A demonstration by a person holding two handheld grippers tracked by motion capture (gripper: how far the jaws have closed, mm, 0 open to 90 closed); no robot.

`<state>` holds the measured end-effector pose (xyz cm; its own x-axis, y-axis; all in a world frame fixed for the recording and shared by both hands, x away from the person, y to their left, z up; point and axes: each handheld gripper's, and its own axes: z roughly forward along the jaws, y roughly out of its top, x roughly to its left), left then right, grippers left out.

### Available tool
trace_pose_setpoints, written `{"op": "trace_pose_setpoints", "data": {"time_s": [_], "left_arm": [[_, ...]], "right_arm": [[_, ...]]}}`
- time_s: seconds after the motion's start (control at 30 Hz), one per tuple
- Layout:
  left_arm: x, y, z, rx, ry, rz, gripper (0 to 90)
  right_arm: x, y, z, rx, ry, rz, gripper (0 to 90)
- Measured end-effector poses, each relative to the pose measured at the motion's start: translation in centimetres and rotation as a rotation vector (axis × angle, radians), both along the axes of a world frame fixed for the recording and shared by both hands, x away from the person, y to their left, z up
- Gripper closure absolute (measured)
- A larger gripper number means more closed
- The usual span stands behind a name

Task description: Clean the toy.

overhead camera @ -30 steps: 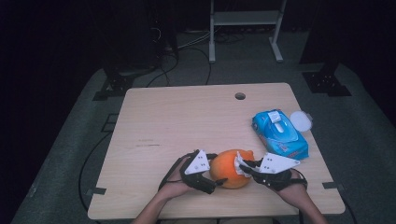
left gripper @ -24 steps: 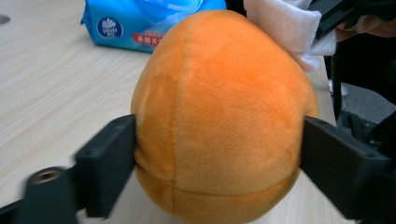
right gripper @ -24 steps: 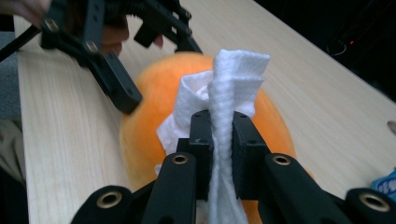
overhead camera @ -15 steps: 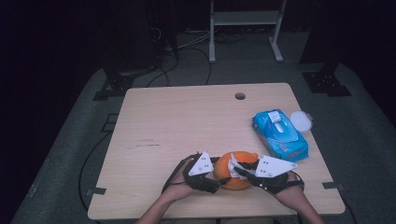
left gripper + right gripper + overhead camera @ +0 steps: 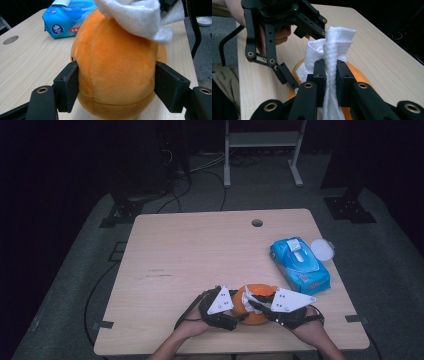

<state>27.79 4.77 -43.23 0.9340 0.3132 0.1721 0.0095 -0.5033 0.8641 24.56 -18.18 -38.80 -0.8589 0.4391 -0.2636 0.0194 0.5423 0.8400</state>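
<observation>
Left gripper [image 5: 116,75], black two-jaw tool, is clamping the round orange plush ball [image 5: 117,67]: jaws are partly open, about the ball's width, and have just been closing in on it, with the ball between them. In the left gripper view both black pads are pressing into the plush at its left and right sides, low on the ball, denting the fabric slightly.

Right gripper [image 5: 331,67] is pinching a folded white cloth wipe [image 5: 334,47]; jaws are nearly fully closed with only the wipe's thickness between the pads. The wipe is standing up out of the jaws and also bunching below them, lying on top of the orange ball [image 5: 357,72]. In the left gripper view the same wipe [image 5: 140,17] is draping over the ball's upper right.

In the high view the ball [image 5: 250,302] is sitting on the light wooden table [image 5: 200,255] near its front edge, between the two tools. The left gripper [image 5: 235,312] is coming in from the left, the right gripper [image 5: 257,302] from the right and over the ball's top, both held roughly level, each hand gripping its tool from behind, forearms entering from the bottom edge.

Blue plastic pack of wet wipes [image 5: 300,265] is lying on the table's right side, well apart from the ball, with a white round lid [image 5: 322,249] just beside it.
</observation>
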Motion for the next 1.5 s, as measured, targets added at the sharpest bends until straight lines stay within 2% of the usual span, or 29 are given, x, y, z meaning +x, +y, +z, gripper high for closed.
{"op": "trace_pose_setpoints", "data": {"time_s": [0.07, 0.17, 0.27, 0.33, 0.5, 0.57, 0.67, 0.77, 0.8, 0.87, 0.97, 1.07, 1.17, 1.23, 1.37, 1.47, 1.5], "left_arm": [[0.1, 0.1, -0.1, -0.012, 0.009, 0.001, 27.8], [0.3, 0.2, -0.1, -0.022, 0.019, 0.004, 27.7], [0.1, -0.1, 0.0, -0.027, 0.008, 0.007, 27.5], [-0.1, -0.4, 0.1, -0.013, -0.002, 0.008, 27.4], [-1.0, -1.2, 0.3, 0.019, -0.052, -0.002, 27.4], [-1.0, -1.1, 0.2, 0.016, -0.053, -0.001, 27.5], [-0.8, -0.9, 0.2, 0.008, -0.046, -0.002, 27.6], [-0.7, -0.8, 0.1, 0.005, -0.041, -0.004, 27.6], [-0.6, -0.8, 0.1, 0.004, -0.039, -0.004, 27.5], [-0.6, -1.0, 0.1, -0.003, -0.039, -0.005, 27.5], [-1.0, -1.4, 0.2, 0.014, -0.054, -0.004, 27.0], [-1.3, -1.5, 0.2, 0.037, -0.076, -0.009, 26.9], [-1.2, -1.3, 0.2, 0.031, -0.070, -0.007, 27.2], [-1.0, -1.2, 0.1, 0.026, -0.067, -0.010, 27.3], [-0.7, -0.8, 0.0, 0.018, -0.048, -0.009, 27.3], [-0.5, -0.7, -0.1, 0.004, -0.029, -0.005, 27.3], [-0.4, -0.7, -0.1, 0.002, -0.026, -0.003, 27.4]], "right_arm": [[0.1, -0.5, 0.1, 0.001, 0.008, -0.010, 79.4], [0.6, -2.1, 0.1, -0.010, -0.002, -0.073, 79.4], [0.8, -2.8, 0.1, 0.007, 0.016, -0.099, 79.4], [0.6, -2.3, 0.0, -0.001, 0.006, -0.090, 79.4], [0.2, 0.0, 0.0, 0.040, 0.032, -0.004, 79.4], [0.0, 0.6, 0.1, 0.021, 0.022, 0.003, 79.4], [0.3, -0.2, 0.3, 0.027, 0.023, -0.019, 79.5], [0.8, -1.6, 0.4, 0.013, 0.011, -0.077, 79.5], [1.0, -2.2, 0.4, 0.021, 0.022, -0.102, 79.5], [1.2, -2.7, 0.4, 0.034, 0.032, -0.113, 79.5], [0.9, -2.0, 0.4, 0.027, 0.030, -0.103, 79.5], [0.4, -0.1, 0.2, 0.024, 0.022, -0.052, 79.5], [0.2, 0.6, 0.3, 0.008, 0.011, -0.046, 79.5], [0.6, 0.0, 0.4, 0.018, 0.016, -0.064, 79.5], [1.5, -2.4, 0.4, 0.028, 0.038, -0.149, 79.5], [1.7, -3.9, 0.3, 0.015, 0.051, -0.172, 79.5], [1.6, -4.1, 0.2, 0.024, 0.061, -0.174, 79.6]]}}
